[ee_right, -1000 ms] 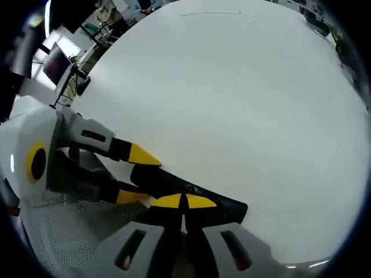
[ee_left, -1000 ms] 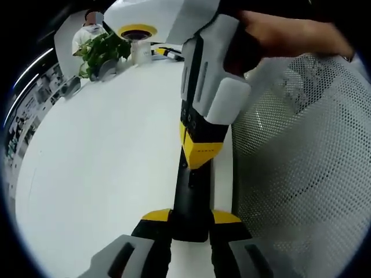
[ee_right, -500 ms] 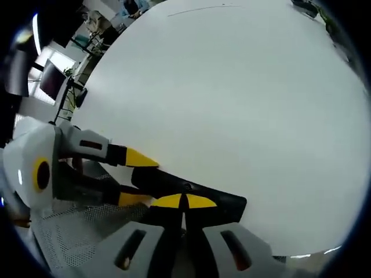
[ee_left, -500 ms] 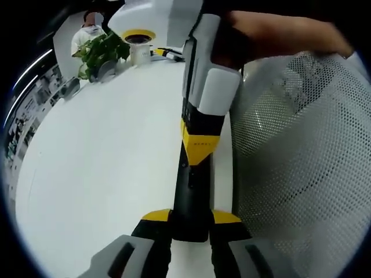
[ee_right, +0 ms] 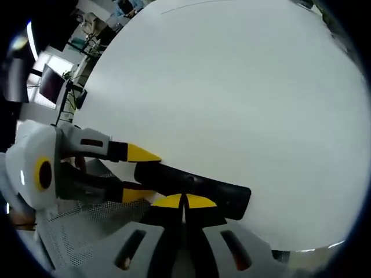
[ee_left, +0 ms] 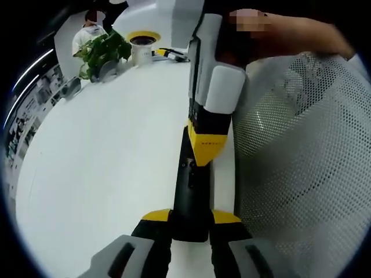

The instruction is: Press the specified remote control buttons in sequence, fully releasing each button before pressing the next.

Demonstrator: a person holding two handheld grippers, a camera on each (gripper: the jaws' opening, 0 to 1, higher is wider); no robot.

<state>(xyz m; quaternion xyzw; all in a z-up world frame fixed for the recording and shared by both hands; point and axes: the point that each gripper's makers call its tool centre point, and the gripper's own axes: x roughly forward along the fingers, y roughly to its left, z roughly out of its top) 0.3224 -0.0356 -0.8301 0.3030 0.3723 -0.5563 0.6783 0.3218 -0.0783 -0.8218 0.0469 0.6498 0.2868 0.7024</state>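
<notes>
A slim black remote control lies lengthwise near the edge of a white table. My left gripper is shut on its near end, one yellow-tipped jaw on each side. From above, my right gripper comes down with its jaws together and its yellow tip resting on the remote's top face. In the right gripper view, the right gripper is shut, with its tips against the remote. The left gripper clamps the remote's end from the left.
A white mesh surface borders the table on the right. At the far end stand a green plant, a white cup and a small yellow-and-black object. A person is behind the plant. Monitors stand beyond the table.
The right gripper has straightened and shifted slightly on the remote's face. The left gripper keeps the same hold on the remote.
</notes>
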